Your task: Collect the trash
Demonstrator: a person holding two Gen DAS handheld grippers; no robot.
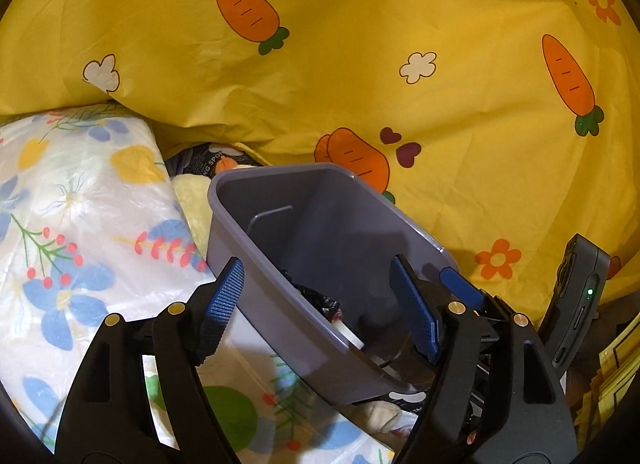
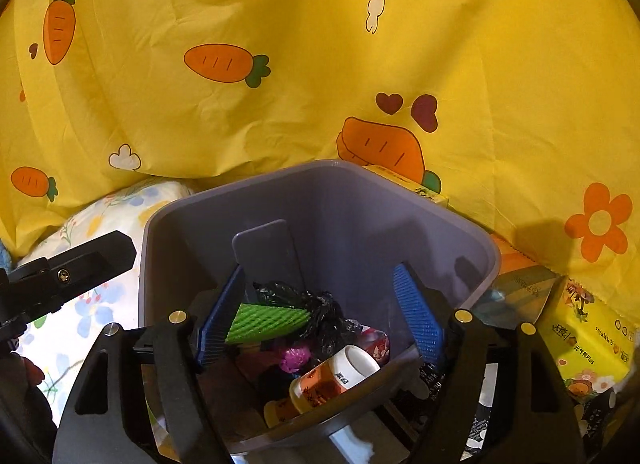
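Observation:
A grey plastic bin [image 1: 320, 216] stands on the bed; in the right wrist view the bin [image 2: 360, 200] holds a black bag [image 2: 320, 304], a green foam net [image 2: 268, 320], a small white-capped bottle [image 2: 336, 374] and other scraps. My left gripper [image 1: 320, 304] is open, its fingers astride the bin's near wall, one outside and one inside. My right gripper [image 2: 320, 316] is open over the bin's mouth, fingers wide, the green net lying by its left finger [image 2: 220, 316]. The right gripper's finger [image 1: 460, 284] shows in the left view.
A yellow carrot-print sheet [image 1: 360, 44] fills the background. A floral pillow [image 1: 80, 204] lies left of the bin. A yellow tissue pack [image 2: 588, 336] and dark packets [image 2: 520, 288] lie to the right. The left gripper's body [image 2: 60, 272] is at the right view's left edge.

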